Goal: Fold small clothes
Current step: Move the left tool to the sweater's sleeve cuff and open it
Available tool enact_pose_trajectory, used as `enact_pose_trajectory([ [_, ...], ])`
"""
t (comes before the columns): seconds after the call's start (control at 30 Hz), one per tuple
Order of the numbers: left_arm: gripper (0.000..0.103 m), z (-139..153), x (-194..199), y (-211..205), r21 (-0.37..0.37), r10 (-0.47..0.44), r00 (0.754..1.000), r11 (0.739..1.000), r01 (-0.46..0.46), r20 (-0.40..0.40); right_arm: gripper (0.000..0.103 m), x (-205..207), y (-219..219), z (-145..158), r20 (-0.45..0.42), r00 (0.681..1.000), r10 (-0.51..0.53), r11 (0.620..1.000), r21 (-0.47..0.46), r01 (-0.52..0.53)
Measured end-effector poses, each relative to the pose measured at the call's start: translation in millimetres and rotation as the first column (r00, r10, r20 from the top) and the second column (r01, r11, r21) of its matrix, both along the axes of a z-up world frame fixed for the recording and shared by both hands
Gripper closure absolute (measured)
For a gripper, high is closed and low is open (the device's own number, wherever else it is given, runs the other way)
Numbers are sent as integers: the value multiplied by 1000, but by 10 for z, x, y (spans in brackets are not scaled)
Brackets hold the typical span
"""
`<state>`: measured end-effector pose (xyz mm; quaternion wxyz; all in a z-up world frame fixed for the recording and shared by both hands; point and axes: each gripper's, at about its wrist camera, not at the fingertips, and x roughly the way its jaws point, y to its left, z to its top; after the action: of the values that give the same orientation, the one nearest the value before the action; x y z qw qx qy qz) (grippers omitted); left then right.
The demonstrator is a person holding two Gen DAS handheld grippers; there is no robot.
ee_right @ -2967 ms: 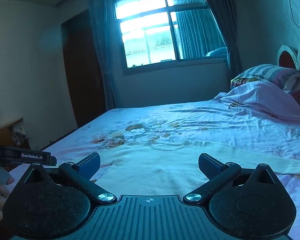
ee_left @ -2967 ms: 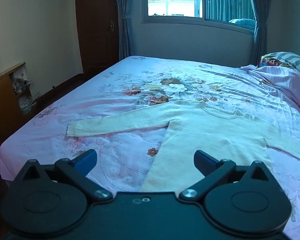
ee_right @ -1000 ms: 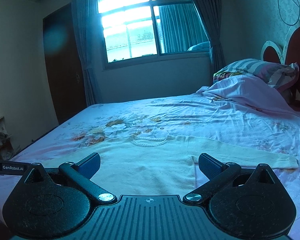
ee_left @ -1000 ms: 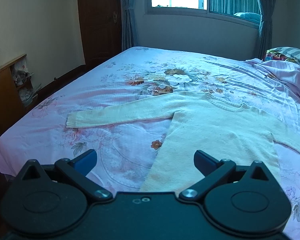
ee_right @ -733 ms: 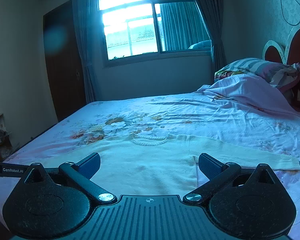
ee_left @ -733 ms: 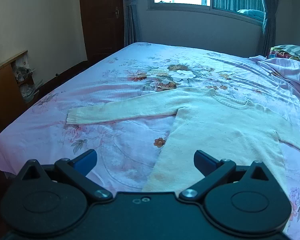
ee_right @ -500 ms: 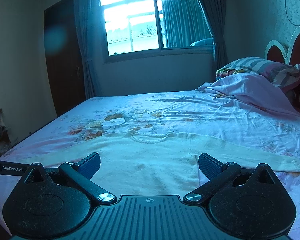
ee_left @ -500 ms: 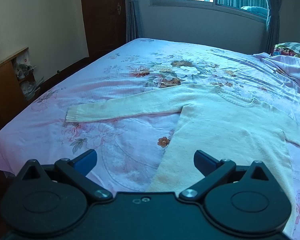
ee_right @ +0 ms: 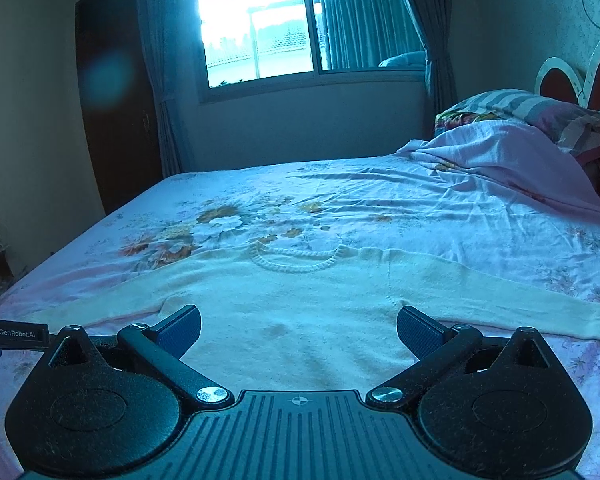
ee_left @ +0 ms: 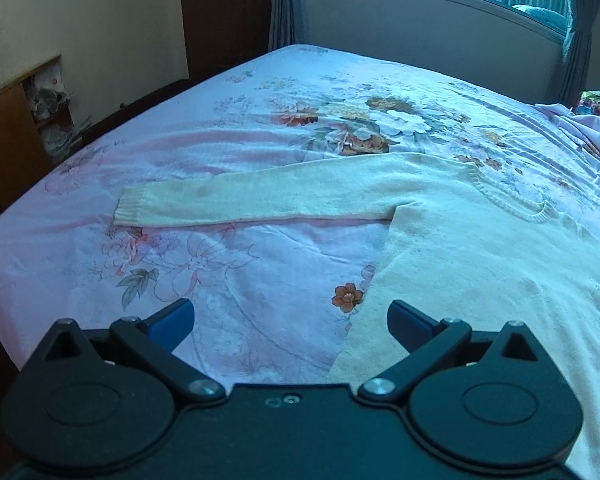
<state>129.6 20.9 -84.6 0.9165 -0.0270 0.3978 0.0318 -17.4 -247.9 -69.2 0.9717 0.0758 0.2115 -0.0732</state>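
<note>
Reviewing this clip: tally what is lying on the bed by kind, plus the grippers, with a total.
Sweaters: 1, the cream sweater, spread flat with both sleeves out
Pillows: 1, the striped pillow at the headboard end
Blankets: 1, the bunched pale blanket
Grippers: 2, left gripper and right gripper, both open and empty
Total: 5

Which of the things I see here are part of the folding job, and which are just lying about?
For the job:
cream sweater, spread flat on the bed
left gripper, open
right gripper, open

Just lying about:
floral bedsheet
striped pillow
crumpled pink blanket
wooden shelf
</note>
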Motion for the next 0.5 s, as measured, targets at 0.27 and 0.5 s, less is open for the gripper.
enact_pose_trajectory([
  [0.27, 5, -315, 503, 222, -47, 74, 994, 996, -78, -76, 0, 519, -99, -201, -33, 999, -1, 1000, 5, 1],
  [0.5, 22, -554, 945, 411, -99, 116, 982, 986, -132, -148, 0, 915, -116, -369, -62, 998, 18, 1000, -7, -19],
])
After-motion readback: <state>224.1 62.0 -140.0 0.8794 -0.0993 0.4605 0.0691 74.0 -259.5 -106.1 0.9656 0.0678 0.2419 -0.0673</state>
